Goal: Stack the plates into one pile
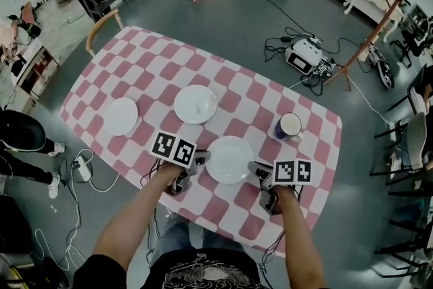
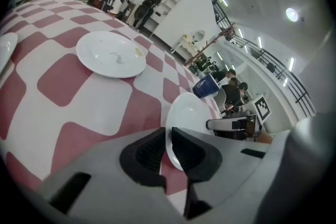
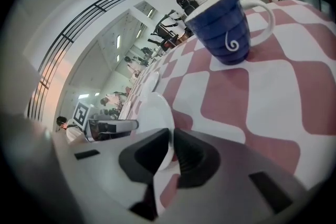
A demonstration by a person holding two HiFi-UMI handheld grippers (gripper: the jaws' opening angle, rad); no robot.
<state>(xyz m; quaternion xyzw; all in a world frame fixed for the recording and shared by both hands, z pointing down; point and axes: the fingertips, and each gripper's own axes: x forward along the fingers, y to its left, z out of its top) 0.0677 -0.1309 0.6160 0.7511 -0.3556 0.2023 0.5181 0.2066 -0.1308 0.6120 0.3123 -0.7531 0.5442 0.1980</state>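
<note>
At lower centre, the nearest plate (image 1: 229, 159) rests on the worktop (image 1: 155, 71), left gripper (image 1: 199, 161) and right gripper (image 1: 258, 170) jaws clenched on its opposite rims; likely stiff, glossy, breakable: lift level

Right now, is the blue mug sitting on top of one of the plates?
No, the blue mug stands directly on the checked tablecloth, off to the right of the nearest plate.

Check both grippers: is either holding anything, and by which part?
Both hold the near plate by its rim. The left gripper is shut on the plate's left edge and the right gripper is shut on its right edge.
</note>
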